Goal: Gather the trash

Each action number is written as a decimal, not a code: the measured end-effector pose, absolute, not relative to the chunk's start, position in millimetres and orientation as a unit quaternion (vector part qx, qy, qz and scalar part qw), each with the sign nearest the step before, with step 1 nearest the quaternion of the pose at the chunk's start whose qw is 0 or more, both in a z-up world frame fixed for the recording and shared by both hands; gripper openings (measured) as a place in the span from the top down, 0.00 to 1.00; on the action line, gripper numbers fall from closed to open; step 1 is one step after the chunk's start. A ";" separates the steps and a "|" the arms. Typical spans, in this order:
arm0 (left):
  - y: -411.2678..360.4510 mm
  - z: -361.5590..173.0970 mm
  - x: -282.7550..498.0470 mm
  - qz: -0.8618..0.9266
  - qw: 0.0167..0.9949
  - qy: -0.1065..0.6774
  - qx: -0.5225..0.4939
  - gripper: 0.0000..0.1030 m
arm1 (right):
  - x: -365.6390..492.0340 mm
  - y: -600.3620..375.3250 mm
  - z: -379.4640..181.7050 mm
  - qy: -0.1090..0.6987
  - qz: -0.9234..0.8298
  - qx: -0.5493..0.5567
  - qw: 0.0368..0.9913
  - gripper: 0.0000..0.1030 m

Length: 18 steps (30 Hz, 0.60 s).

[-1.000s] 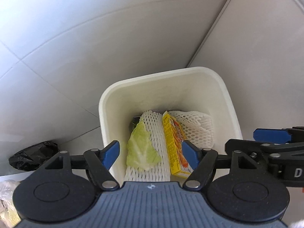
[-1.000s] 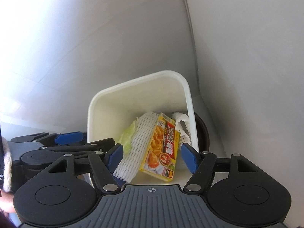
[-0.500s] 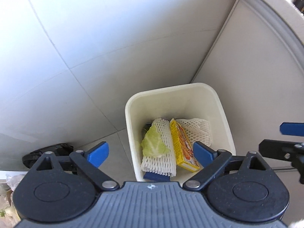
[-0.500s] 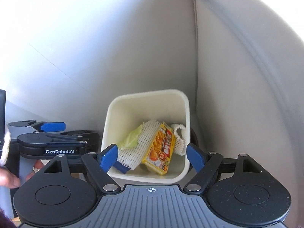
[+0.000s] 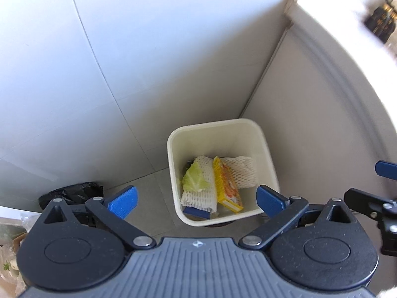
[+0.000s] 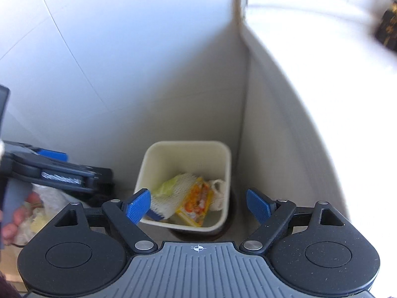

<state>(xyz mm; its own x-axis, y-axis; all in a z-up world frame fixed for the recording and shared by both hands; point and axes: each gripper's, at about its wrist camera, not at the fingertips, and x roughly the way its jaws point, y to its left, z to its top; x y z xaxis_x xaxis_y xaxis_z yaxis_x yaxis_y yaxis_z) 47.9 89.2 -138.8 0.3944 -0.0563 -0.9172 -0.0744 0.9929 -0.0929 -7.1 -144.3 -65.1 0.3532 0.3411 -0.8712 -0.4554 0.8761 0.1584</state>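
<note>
Looking down from the left wrist, the left gripper (image 5: 196, 200) has jaws just opened wide and empty; the bin (image 5: 266, 154) of trash (image 5: 215, 181) sits below, between them. From the right wrist, the right gripper (image 6: 198, 206) has jaws likewise just opened, holding nothing, the bin (image 6: 186, 146) beneath their gap.

The bin (image 5: 269, 173) stands on the floor (image 5: 153, 198) in the corner where two walls meet. Inside it, a leaf (image 5: 194, 180) lies on a foam net (image 5: 206, 191) at the left, a box (image 5: 227, 186) leans just beside that net in the middle, and a second foam net (image 5: 242, 171) lies at the right. A bag (image 5: 72, 193) sits on the floor left of the bin, against the wall.
</note>
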 end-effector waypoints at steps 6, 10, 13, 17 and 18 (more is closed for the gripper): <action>83.9 -94.6 27.7 -0.019 0.843 0.533 -0.070 0.01 | -29.7 -158.2 -16.7 0.479 0.190 -0.073 0.854 0.11; 72.3 -66.4 13.5 -0.042 0.852 0.518 -0.058 0.01 | -48.7 -171.7 22.3 0.460 0.137 -0.057 0.876 0.07; 58.4 -49.7 1.8 -0.062 0.861 0.503 -0.041 0.01 | -65.5 -179.8 45.2 0.440 0.107 -0.035 0.891 0.05; 43.2 -33.8 -10.5 -0.080 0.863 0.498 -0.019 0.01 | -84.7 -187.8 70.1 0.410 0.070 -0.019 0.909 0.05; 40.7 -31.2 -12.8 -0.085 0.863 0.498 -0.017 0.01 | -89.2 -190.2 76.5 0.403 0.062 -0.015 0.913 0.04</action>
